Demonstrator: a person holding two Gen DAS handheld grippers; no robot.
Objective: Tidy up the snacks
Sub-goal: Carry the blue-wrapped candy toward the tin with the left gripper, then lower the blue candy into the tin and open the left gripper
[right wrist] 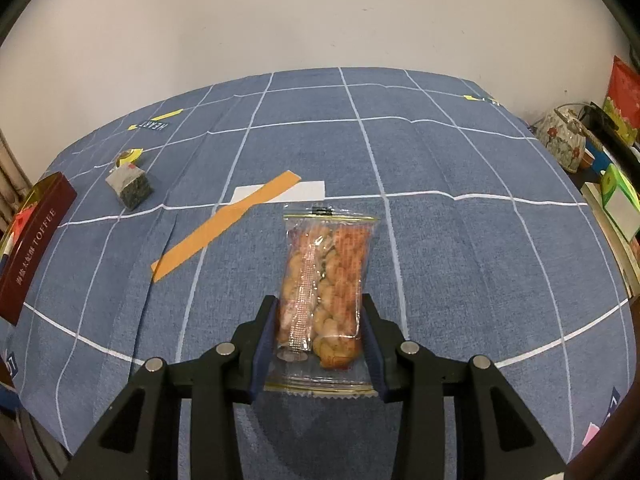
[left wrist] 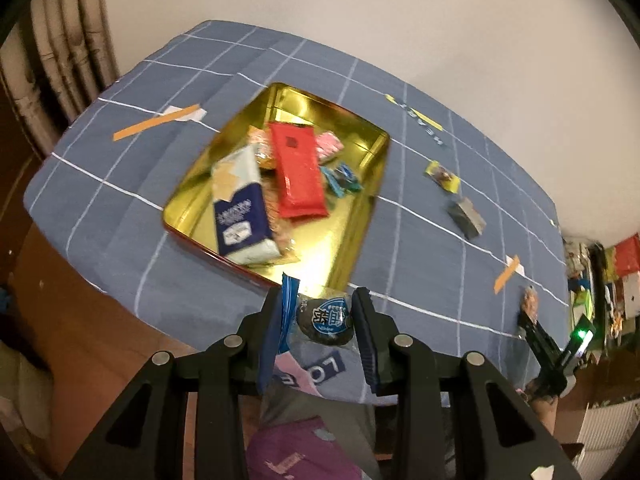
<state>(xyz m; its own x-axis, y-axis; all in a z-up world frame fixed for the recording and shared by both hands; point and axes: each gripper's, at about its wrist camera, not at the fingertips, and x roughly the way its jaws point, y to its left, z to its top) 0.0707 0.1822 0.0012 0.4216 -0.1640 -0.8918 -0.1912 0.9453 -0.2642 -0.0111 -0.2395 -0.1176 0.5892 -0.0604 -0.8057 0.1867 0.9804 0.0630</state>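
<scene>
**Item 1: left gripper** (left wrist: pixel 320 320). Jaws clenched on a small round dark snack in a clear and blue wrapper (left wrist: pixel 325 321), carried in the air above the near edge of the desk, just short of the tin's near rim.

**Item 2: gold tin** (left wrist: pixel 372 208), open, red outside. It sits on the blue checked cloth (left wrist: pixel 120 168) at 12 o'clock from the left gripper. Contents: a red bar packet (left wrist: pixel 300 172), a blue and white packet (left wrist: pixel 240 208), and pink, orange and teal sweets partly hidden beneath them.

**Item 3: right gripper** (right wrist: pixel 320 332). Jaws clenched on a clear packet of peanuts (right wrist: pixel 326 280), whose far end lies on the cloth.

**Item 4: loose snacks still on the desk.** A grey foil packet (right wrist: pixel 130 188) and a yellow-wrapped sweet (right wrist: pixel 130 156) lie at 10 o'clock from the right gripper, near each other and well apart from the peanuts.

**Item 5: orange tape strips** (right wrist: pixel 224 224), stuck to the cloth as markers.

**Risks.**
- The round snack is held partly by its slack wrapper, so it may slip or swing free before it is over the tin.
- If let go too early, it would land on the cloth or drop off the near edge of the desk.
- The tin is already heaped at the middle, so a snack dropped on the pile could slide off or bounce out.
- Peanuts squeezed hard may crack or burst the packet.
</scene>
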